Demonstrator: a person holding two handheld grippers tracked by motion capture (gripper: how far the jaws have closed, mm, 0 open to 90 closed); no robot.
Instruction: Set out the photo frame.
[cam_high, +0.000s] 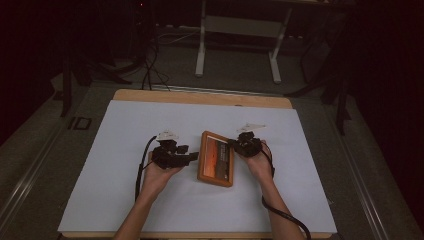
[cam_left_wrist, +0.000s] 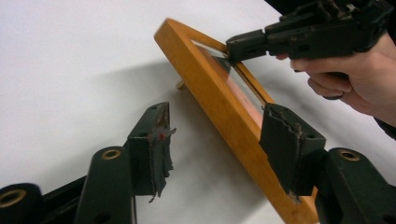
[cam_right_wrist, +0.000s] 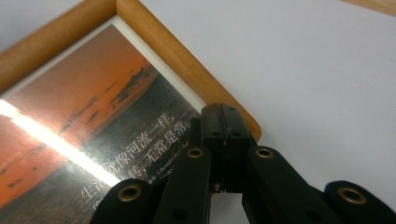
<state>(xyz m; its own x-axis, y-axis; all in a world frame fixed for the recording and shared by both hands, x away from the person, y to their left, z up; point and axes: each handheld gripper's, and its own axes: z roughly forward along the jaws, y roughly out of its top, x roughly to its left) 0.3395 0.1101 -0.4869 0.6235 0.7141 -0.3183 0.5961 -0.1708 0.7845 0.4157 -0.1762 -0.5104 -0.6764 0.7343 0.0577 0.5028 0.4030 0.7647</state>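
Note:
A wooden picture frame (cam_high: 216, 158) holding a sunset photo (cam_right_wrist: 93, 107) with white writing sits mid-table. In the left gripper view the frame (cam_left_wrist: 205, 88) is propped at a tilt, one long side raised. My left gripper (cam_high: 192, 156) is open at the frame's left side. One of its pads (cam_left_wrist: 285, 140) stands in front of the frame's edge and the other pad (cam_left_wrist: 156, 140) is apart over the sheet. My right gripper (cam_high: 233, 143) is shut, with nothing between its jaws. Its tip (cam_right_wrist: 226, 116) rests on the glass beside a frame corner (cam_right_wrist: 243, 121).
A white sheet (cam_high: 125, 150) covers the wooden table (cam_high: 200, 97). Both forearms come in from the near edge, with a cable (cam_high: 285, 217) trailing from the right one. Beyond the table are a white desk leg (cam_high: 201, 45) and floor cables (cam_high: 150, 70).

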